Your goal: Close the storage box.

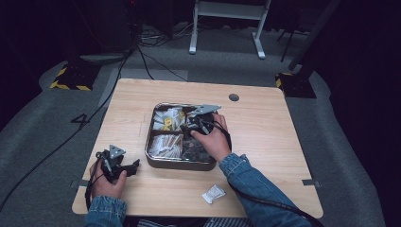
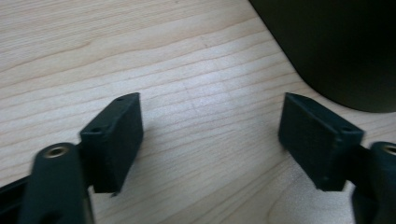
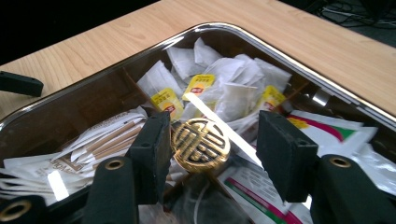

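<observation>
high view – right gripper (image 1: 193,124): reaching into the middle of the metal compartment tray (image 1: 156,163), hovering where the dividers are meeting; the fingers' spread is too small to judge here.
high view – left gripper (image 1: 133,166): lying on the wooden table (image 1: 265,137) just beside the tray's near-left corner, carrying nothing.
high view – loose item: a white sachet (image 1: 213,194) is sitting on the table near the right forearm, well apart from both grippers.
left gripper view – fingers (image 2: 114,140): standing spread wide over bare wood, nothing between them; the tray's dark wall is rising beyond the right finger.
right gripper view – knob (image 3: 201,143): a round brass-coloured knob with an openwork emblem, sitting between the fingers, looking to be touching the left one and standing apart from the right.
right gripper view – fingers (image 3: 152,154): parted, not pinching the knob.
right gripper view – surroundings: yellow-tagged tea bags (image 3: 224,93) are crowding beyond the fingertips, paper sachets lying beside the left finger.
risk: the smooth, rounded knob is likely slipping sideways if squeezed off-centre, since one pad is already closer.
risk: closing low may be catching tea-bag paper or string.
</observation>
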Tool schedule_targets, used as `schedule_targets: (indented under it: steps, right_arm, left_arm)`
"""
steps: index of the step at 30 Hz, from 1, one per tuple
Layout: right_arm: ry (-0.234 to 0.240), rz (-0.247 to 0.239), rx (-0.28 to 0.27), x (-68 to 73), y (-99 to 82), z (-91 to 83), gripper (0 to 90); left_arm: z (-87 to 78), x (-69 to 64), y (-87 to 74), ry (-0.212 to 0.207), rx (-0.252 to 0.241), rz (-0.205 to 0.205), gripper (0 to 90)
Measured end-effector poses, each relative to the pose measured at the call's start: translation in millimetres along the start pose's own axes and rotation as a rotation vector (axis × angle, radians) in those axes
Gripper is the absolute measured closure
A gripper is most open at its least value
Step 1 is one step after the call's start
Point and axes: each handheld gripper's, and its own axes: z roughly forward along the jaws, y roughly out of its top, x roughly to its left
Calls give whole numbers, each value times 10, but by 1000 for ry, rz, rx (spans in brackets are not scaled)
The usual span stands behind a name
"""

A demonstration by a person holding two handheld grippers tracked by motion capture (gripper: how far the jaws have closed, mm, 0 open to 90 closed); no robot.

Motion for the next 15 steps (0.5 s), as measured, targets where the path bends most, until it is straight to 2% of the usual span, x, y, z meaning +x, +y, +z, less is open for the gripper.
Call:
schedule_targets:
  steps: [5, 15]
  right_arm:
    - [-7, 30, -20, -98, -5, -188, 461]
    - [-22, 37, -29, -268, -15, -550, 451]
  left_arm:
    - [22, 1, 15, -9, 5, 5, 157]
    - [42, 6, 35, -11, 12, 15, 127]
